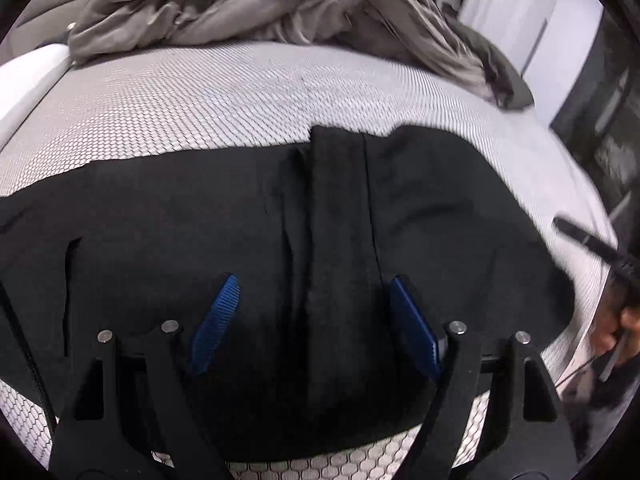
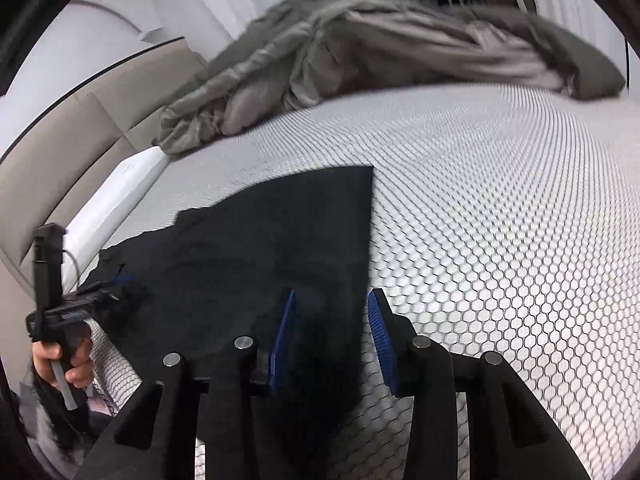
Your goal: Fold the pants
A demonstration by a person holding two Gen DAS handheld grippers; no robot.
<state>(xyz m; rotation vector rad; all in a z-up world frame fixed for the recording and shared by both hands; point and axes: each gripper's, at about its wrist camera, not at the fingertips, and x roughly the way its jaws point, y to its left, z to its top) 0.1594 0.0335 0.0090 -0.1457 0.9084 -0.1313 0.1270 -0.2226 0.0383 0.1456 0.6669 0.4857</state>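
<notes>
Flat on the honeycomb-patterned mattress lie the black pants, spread beneath both tools. Left gripper hovers with fingers wide apart, cloth under the gap, nothing clamped. Right gripper, fingers also parted and empty, hangs over the pants' right edge.

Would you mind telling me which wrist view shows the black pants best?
The left wrist view: the black pants spread across the frame on the honeycomb-patterned mattress, with their lengthwise folds visible. The right wrist view shows only one end, with a straight edge and a corner.
</notes>
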